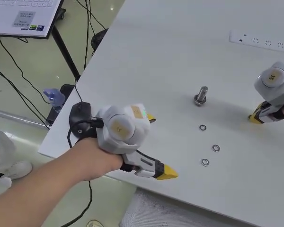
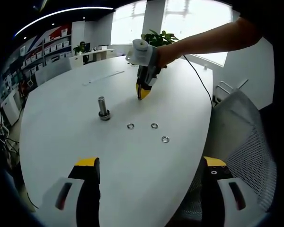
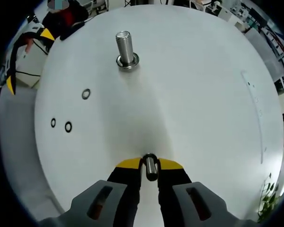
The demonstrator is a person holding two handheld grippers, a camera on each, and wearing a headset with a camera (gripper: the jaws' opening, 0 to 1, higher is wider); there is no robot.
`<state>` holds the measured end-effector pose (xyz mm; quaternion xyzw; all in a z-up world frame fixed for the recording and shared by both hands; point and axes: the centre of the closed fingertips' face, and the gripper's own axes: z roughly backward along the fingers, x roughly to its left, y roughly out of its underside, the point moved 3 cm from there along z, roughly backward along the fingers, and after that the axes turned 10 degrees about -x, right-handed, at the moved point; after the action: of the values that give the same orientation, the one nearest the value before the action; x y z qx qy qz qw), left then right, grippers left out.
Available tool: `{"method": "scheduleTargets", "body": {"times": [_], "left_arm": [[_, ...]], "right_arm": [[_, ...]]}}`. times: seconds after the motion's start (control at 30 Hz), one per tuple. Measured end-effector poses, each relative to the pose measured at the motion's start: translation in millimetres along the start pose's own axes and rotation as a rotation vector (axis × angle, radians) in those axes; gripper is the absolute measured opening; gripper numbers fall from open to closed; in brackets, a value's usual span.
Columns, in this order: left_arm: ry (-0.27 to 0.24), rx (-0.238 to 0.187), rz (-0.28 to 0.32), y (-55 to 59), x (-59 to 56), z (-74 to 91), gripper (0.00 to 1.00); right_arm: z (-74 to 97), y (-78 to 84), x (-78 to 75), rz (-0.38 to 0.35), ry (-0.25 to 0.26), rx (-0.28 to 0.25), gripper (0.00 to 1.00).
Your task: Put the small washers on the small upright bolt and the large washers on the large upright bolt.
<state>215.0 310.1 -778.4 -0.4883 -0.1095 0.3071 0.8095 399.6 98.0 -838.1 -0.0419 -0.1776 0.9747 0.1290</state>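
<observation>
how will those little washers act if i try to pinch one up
The washers lie flat and thin on the smooth table, so a nudge will probably slide them rather than lift them. They look like metal rings: likely stiff and light. Tipped on edge, one might roll.

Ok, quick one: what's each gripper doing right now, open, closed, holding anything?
Left gripper: open, jaws wide apart, holding nothing.
Right gripper: closed on the small bolt, pinched between its tips.

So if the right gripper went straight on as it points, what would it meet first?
Likely the large upright bolt, slightly left of its line; only bare table lies before it, though depth is unclear.
</observation>
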Motion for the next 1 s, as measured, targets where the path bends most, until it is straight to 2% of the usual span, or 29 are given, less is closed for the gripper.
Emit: {"method": "scheduleTargets", "body": {"times": [0.27,0.47,0.83,1.0], "left_arm": [[0.004,-0.001,-0.001,-1.0,-0.2,-0.6,0.88],[0.003,-0.006,-0.004,-3.3,0.9,-0.8,0.88],[-0.003,-0.015,-0.013,-7.4,0.3,3.1,0.88],[-0.008,-0.016,-0.016,-8.5,-0.5,6.6,0.88]], "right_arm": [[2.7,-2.8,-2.1,-0.002,-0.002,-0.015,0.19],[11.1,-6.9,-3.6,0.014,-0.003,-0.016,0.22],[32.5,-30.7,-1.7,0.059,0.001,-0.047,0.25],[37.1,-44.7,6.3,0.095,-0.010,-0.065,0.26]]}}
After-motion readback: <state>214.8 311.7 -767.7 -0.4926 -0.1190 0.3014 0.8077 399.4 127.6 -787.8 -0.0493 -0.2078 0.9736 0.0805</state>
